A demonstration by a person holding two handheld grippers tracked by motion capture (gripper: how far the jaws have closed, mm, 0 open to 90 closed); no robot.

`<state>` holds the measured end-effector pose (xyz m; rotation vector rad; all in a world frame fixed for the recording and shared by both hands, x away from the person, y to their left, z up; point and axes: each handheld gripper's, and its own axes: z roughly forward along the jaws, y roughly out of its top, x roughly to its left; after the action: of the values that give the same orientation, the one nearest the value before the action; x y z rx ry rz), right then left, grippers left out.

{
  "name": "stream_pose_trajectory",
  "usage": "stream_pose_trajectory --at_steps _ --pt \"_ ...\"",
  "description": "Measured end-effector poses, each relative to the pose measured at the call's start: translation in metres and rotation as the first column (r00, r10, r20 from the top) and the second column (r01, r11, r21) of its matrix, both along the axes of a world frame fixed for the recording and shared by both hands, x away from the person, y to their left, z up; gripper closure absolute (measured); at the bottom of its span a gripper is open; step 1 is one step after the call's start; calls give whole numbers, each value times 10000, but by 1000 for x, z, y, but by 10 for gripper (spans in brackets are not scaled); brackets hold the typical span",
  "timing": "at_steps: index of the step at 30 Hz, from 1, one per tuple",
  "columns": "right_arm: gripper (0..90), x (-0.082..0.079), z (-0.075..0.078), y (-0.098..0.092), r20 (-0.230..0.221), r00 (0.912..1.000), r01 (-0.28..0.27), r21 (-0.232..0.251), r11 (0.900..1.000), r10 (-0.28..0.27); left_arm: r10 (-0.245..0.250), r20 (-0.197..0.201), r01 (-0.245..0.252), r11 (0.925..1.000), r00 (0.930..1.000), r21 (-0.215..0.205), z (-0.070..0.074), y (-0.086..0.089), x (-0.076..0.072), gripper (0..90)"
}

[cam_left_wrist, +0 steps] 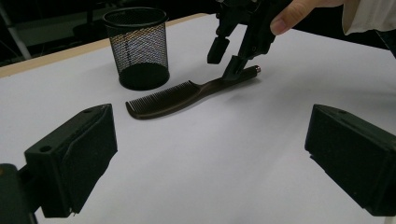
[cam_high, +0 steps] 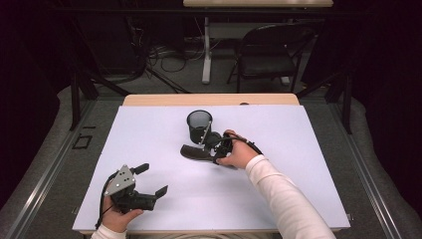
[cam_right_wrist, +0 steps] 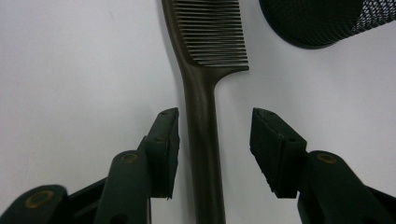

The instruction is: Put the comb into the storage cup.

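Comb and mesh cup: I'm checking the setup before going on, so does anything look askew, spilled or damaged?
Nothing stands out. The comb lies flat and whole on the white table, its handle between the open jaws of the right claw. The mesh cup stands upright beside it. The left claw is open, well apart from both.

Dark room, black curtains hanging around.
White worktop [cam_high: 149, 149] sitting on grey carpet [cam_high: 50, 164]; folding chair [cam_high: 268, 55] and cables [cam_high: 164, 55] lying behind.
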<state>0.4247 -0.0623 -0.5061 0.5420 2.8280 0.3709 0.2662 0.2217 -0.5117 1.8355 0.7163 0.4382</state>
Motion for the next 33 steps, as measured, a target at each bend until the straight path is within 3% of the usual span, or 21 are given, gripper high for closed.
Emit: stream_pose_trajectory --at_steps 10,17,33 --pt "505 0 -5 3 83 10000 -17 -140 9999 18 1 18 -1 10000 10000 30 0 0 0 24" --pt "562 0 -9 5 -236 9996 -185 -409 9990 176 -6 -15 6 10000 10000 38 0 0 0 24" --pt "621 0 -15 8 -334 9990 -306 -573 9979 287 -39 -12 39 10000 10000 55 0 0 0 24"
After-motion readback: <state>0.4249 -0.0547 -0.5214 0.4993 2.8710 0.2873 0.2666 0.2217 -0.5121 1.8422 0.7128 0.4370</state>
